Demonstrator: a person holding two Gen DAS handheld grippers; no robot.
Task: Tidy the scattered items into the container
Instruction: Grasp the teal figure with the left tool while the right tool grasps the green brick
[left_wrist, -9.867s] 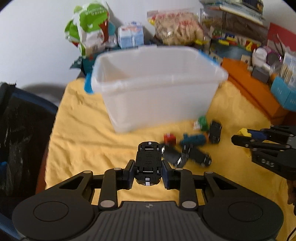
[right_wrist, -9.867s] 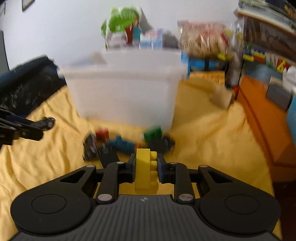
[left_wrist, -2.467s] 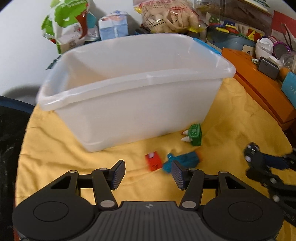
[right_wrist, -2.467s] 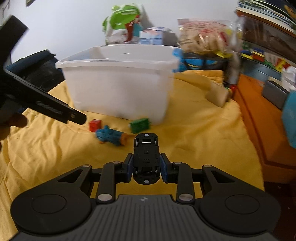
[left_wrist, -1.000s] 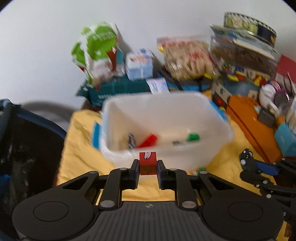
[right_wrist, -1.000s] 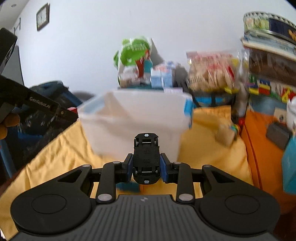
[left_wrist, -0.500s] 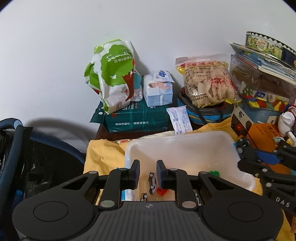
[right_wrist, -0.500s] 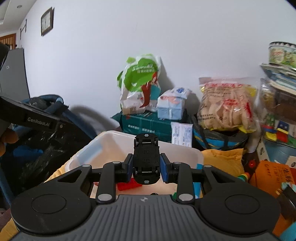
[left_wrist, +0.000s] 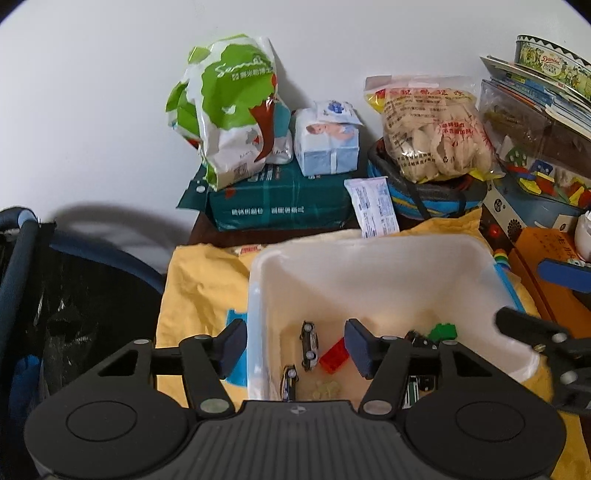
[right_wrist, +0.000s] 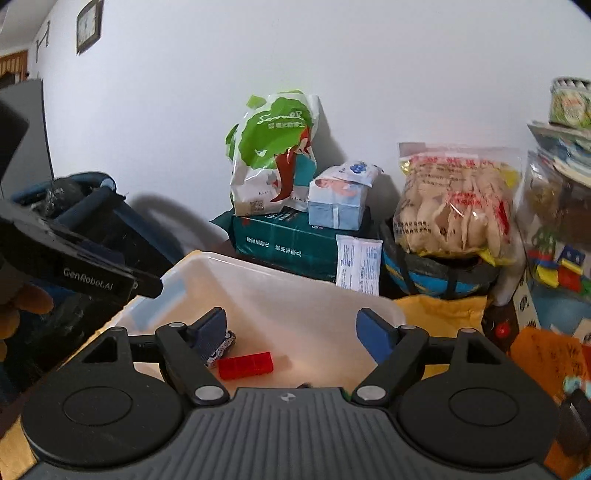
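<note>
Container (left_wrist: 369, 251): on the cloth (left_wrist: 192, 280), in front of a stack of packages.
Inside container: toy cars (left_wrist: 308, 339), a brick (left_wrist: 334, 357) to their right, another block (left_wrist: 441, 331) further right.
Tissue pack (left_wrist: 327, 147): on the flat package (left_wrist: 280, 199), right of the bag (left_wrist: 232, 110).
Snack bag (left_wrist: 432, 129): right of the tissue pack.

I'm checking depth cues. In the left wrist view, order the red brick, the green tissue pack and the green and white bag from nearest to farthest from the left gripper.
1. red brick, in the bin between the opening jaws of the left gripper.
2. green tissue pack, behind the bin.
3. green and white bag, atop that pack, by the wall.
</note>
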